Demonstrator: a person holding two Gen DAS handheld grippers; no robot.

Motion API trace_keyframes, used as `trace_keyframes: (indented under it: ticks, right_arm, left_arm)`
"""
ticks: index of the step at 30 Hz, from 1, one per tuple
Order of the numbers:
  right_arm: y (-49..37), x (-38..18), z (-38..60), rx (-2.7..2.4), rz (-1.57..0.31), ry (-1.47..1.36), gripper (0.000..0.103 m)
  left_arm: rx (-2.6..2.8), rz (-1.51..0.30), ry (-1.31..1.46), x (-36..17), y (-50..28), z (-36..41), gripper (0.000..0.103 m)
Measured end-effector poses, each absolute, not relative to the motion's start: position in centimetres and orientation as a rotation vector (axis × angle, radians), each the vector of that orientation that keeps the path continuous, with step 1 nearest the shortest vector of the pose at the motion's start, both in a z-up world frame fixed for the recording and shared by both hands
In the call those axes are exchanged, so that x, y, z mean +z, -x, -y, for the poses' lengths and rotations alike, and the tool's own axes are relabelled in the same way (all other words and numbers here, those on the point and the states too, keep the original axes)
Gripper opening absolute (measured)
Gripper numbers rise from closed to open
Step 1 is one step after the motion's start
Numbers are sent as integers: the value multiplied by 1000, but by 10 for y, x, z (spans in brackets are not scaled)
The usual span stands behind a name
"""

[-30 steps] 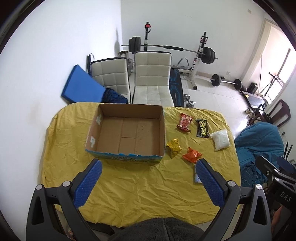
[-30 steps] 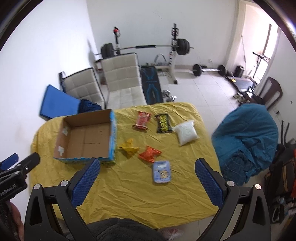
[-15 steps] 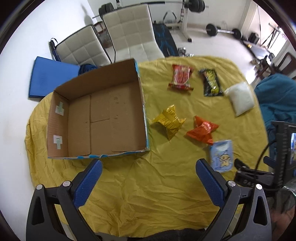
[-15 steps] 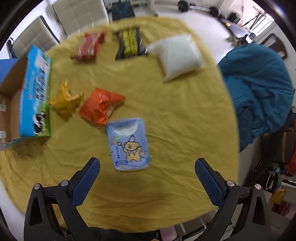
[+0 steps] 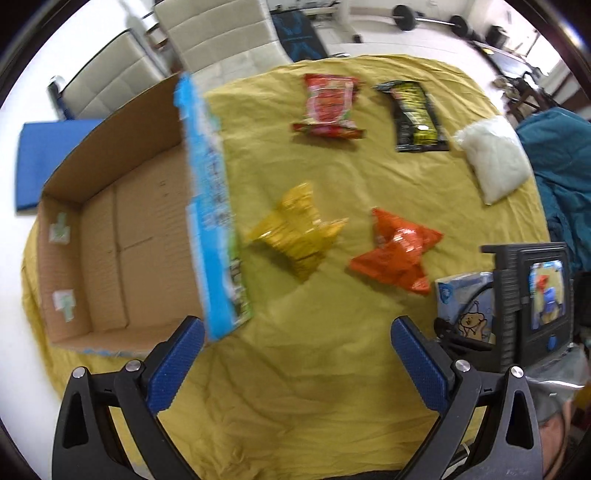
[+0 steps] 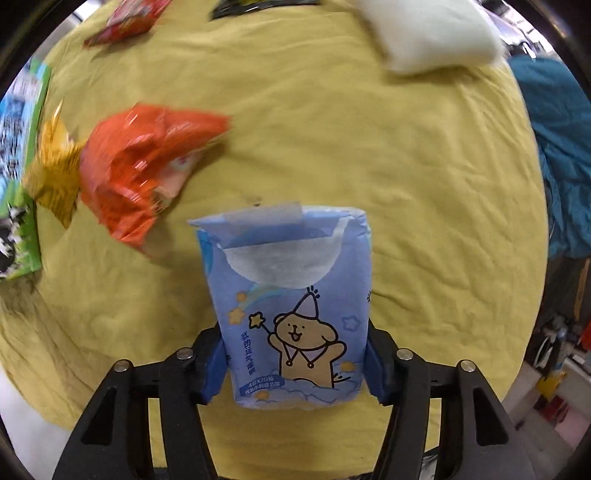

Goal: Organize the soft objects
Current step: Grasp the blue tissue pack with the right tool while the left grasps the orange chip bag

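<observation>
Tissue pack (image 6: 291, 314) pinched by closing right tongs (image 6: 293, 363); bare cloth (image 6: 424, 184) rightward.

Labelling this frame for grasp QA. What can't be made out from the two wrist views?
- Tissue pack: its underside, and whether it has left the yellow cloth, right wrist view; the pack itself hides this.
- Right gripper pads: mostly covered by the pack's sides.
- Cardboard box: printed side smeared by motion blur, left wrist view.
- Orange packet: print unreadable, blurred.
- White pouch: cut off by the top edge.
</observation>
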State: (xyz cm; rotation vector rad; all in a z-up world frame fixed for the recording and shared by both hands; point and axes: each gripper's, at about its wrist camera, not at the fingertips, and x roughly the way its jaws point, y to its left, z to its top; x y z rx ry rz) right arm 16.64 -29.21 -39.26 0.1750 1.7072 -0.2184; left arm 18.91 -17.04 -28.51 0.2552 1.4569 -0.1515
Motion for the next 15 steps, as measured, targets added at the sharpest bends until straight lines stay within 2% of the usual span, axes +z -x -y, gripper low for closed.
trace_keyframes:
  ticks: [6, 15]
  right_arm:
    - [-157, -383, 349, -245, -1711, -223, 62]
    - [-159, -388, 396, -288, -1706, -229, 62]
  left_arm:
    - [-315, -1444, -271, -299, -211, 211, 98]
    - [-428, -1623, -453, -367, -258, 267, 97]
